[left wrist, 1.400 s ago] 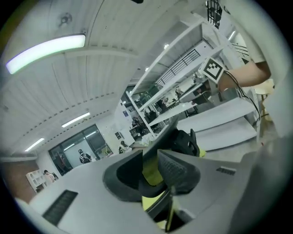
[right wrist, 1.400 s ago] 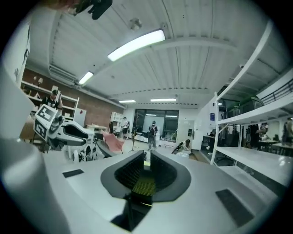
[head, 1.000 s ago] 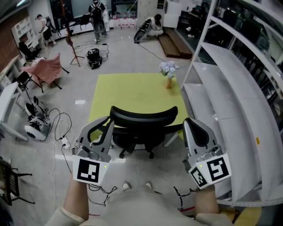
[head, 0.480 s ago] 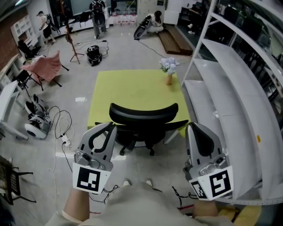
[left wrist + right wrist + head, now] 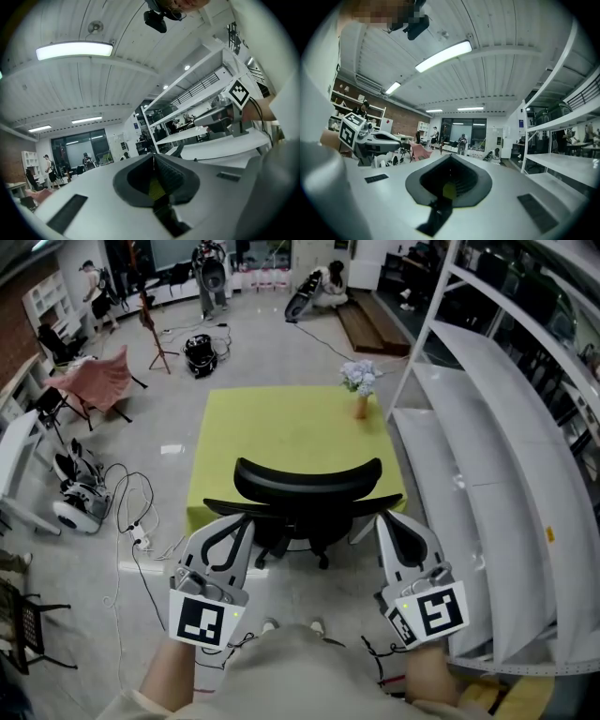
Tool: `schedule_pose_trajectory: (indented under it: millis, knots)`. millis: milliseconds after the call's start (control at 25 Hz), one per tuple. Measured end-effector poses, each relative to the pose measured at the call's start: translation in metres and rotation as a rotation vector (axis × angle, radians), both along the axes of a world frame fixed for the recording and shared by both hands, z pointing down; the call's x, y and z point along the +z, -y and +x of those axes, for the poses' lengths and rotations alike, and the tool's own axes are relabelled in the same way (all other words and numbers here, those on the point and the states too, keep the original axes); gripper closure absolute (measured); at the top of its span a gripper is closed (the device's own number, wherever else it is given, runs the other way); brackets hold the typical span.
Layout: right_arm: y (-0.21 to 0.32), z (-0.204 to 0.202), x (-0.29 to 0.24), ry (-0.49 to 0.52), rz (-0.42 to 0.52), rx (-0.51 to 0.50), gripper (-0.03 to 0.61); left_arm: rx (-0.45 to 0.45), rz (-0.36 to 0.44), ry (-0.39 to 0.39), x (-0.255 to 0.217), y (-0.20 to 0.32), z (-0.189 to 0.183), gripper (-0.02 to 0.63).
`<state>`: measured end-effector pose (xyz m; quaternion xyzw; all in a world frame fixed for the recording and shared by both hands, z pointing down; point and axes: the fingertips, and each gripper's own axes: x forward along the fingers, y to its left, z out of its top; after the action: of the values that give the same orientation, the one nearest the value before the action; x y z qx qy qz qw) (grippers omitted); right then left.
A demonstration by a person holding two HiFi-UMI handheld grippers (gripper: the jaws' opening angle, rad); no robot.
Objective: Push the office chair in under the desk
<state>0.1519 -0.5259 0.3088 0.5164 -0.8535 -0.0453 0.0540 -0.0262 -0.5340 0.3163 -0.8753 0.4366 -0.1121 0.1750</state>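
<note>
**Q:** Grey workroom floor all round. Where is the office chair?

**A:** It stands just ahead of both claws, its curved black back towards them, at the near edge of the yellow-green desk.

**Q:** And the claws?

**A:** The left claw points level near the chair's left armrest. Its jaws have just been closing and are now pressed together on nothing. The right claw is pressed together too, empty, near the right armrest. I cannot tell whether either touches the chair.

**Q:** Further out?

**A:** A vase of flowers sits at the desk's far right corner. White shelving runs along to the right of the right claw.
</note>
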Motion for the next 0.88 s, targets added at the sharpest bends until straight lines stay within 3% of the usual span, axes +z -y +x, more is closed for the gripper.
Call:
schedule_pose_trajectory:
  millis: [360, 720, 880]
  knots:
    - [0.004, -0.01, 0.046, -0.032, -0.09, 0.0, 0.572, -0.011, -0.067, -0.017, 0.035, 0.004, -0.002, 0.603]
    - [0.002, -0.021, 0.027, -0.041, -0.051, -0.022, 0.572, 0.021, -0.022, 0.024, 0.029, 0.003, -0.001, 0.603]
    - [0.001, -0.026, 0.023, -0.055, -0.043, -0.034, 0.572, 0.021, -0.031, 0.006, 0.025, 0.004, -0.002, 0.603]
